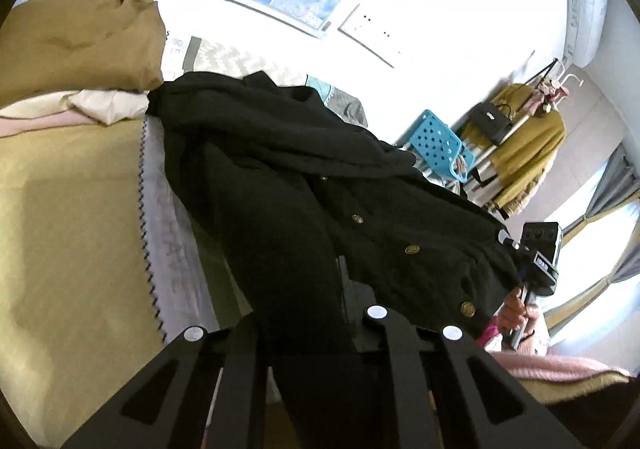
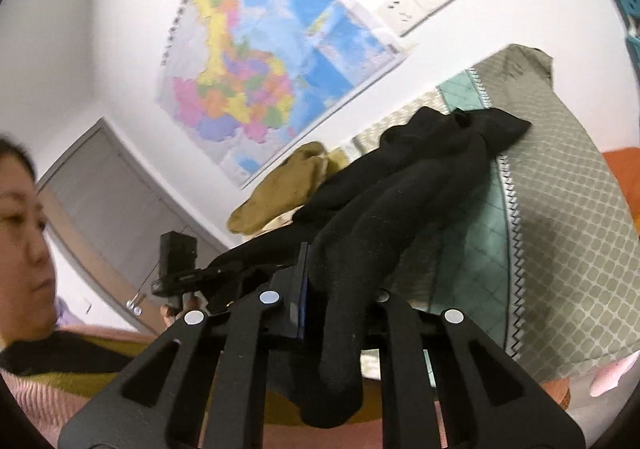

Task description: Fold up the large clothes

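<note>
A large black cardigan (image 1: 288, 177) with gold buttons (image 1: 412, 249) hangs stretched between both grippers, its far end still lying on the bed. My left gripper (image 1: 312, 313) is shut on one edge, and the cloth hides its left finger. In the right wrist view the same black cardigan (image 2: 400, 201) runs up from the bed into my right gripper (image 2: 340, 293), which is shut on a bunched fold that droops below the fingers. Each view shows the other gripper: the right gripper (image 1: 536, 257) held by a hand, and the left gripper (image 2: 180, 269).
The bed has a tan sheet (image 1: 72, 209) and a grey quilted cover (image 2: 568, 209). A tan bundle (image 1: 80, 41) lies at its head. A blue perforated stool (image 1: 436, 145) and a clothes rack with a mustard garment (image 1: 528, 157) stand beyond. A map (image 2: 260, 61) hangs on the wall; a person (image 2: 24, 217) is close at left.
</note>
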Motion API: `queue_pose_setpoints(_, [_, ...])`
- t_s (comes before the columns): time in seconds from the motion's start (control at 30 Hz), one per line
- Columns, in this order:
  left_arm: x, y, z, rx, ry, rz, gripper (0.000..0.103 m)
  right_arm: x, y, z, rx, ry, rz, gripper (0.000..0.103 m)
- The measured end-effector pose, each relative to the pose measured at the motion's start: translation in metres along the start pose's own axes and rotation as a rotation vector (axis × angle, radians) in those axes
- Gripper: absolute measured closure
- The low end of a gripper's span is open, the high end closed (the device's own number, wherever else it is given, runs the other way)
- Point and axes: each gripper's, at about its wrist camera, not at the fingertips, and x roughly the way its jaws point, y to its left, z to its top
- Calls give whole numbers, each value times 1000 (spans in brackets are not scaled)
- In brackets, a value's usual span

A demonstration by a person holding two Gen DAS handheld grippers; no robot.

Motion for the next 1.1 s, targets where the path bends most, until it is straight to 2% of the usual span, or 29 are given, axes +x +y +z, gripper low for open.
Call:
queue_pose_setpoints(0.07, [5, 7, -5, -3, 29, 39, 91, 3, -8, -6, 30, 41, -27, 90])
queue_pose_setpoints(0.13, [21, 18, -7, -48, 89, 40, 89, 10, -21, -11, 90, 78, -35, 90])
queue_pose_setpoints(0.23, [34, 30, -9, -92, 146, 61, 89, 13, -30, -14, 133, 85, -46, 90])
queue_pose_setpoints(0.37, [23, 24, 4, -76, 112, 38, 89, 14, -22, -2, 115, 53, -40, 90])
queue_pose_setpoints(0.5, [17, 18, 31, -41, 98, 40, 88, 23, -16, 25, 87, 29, -21, 89])
queue_pose_setpoints(0.77, [18, 19, 95, -29, 89, 53, 85, 50, -33, 104, 124, -15, -3, 88])
queue_pose_setpoints(0.9, [24, 24, 134, -21, 93, 72, 83, 67, -42, 137, 126, -16, -30, 88])
queue_pose_setpoints(1.1, [48, 39, 191, -38, 122, 104, 83, 100, -74, 184, 198, -11, -70, 88])
